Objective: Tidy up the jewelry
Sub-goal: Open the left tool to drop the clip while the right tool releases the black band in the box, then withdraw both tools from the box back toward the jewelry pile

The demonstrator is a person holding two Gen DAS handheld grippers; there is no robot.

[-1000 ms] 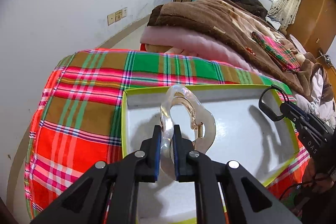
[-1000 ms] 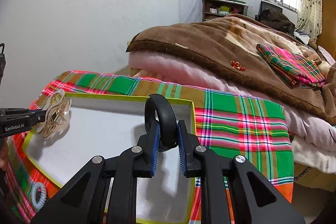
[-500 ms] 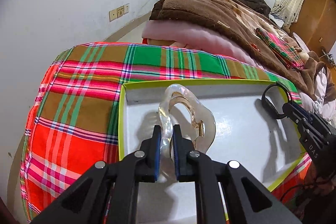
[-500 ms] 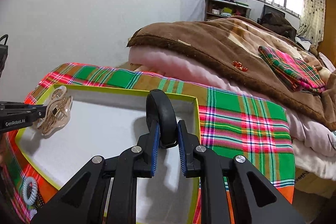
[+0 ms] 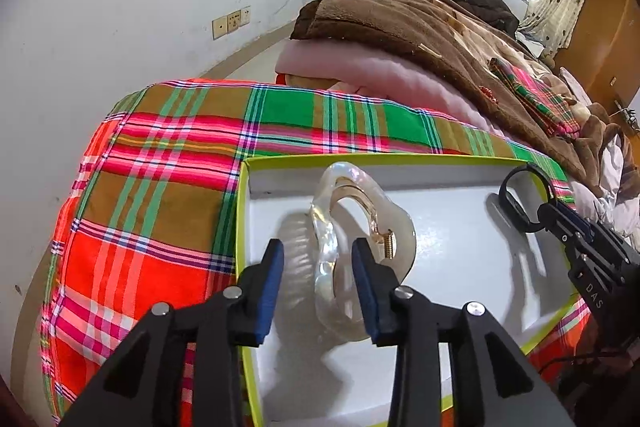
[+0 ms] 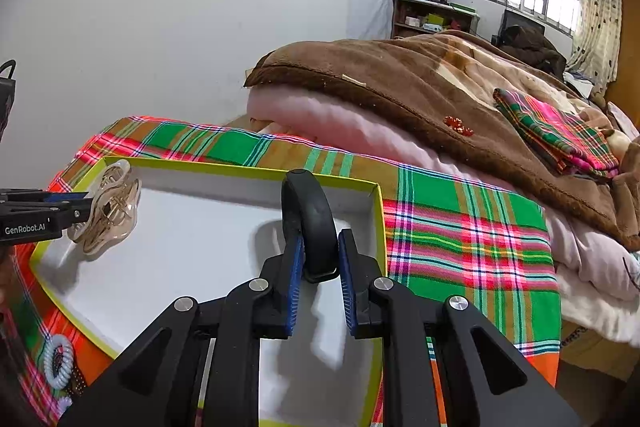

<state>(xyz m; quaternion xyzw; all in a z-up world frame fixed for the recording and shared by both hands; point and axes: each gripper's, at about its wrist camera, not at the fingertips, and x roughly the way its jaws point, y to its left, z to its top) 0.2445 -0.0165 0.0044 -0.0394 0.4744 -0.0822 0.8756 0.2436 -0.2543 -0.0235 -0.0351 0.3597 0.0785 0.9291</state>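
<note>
The clear, pearly plastic claw hair clip [image 5: 352, 227] stands in the near left part of the shallow white box with the lime-green rim [image 5: 241, 211]. Your left tool [image 5: 318, 269] has just been opening: its blue pads [image 5: 269, 283] stand apart on either side of the clip, no longer pressing it. Toward the box's right side, your right tool [image 6: 320, 267] is clamped on a black, curved plastic band [image 6: 310, 223], holding it upright over the white floor. The box lies on a red, green and orange plaid cloth [image 6: 460, 227]. Outside the box's near left corner, a pale blue spiral hair tie [image 6: 58, 361] lies on the cloth.
</note>
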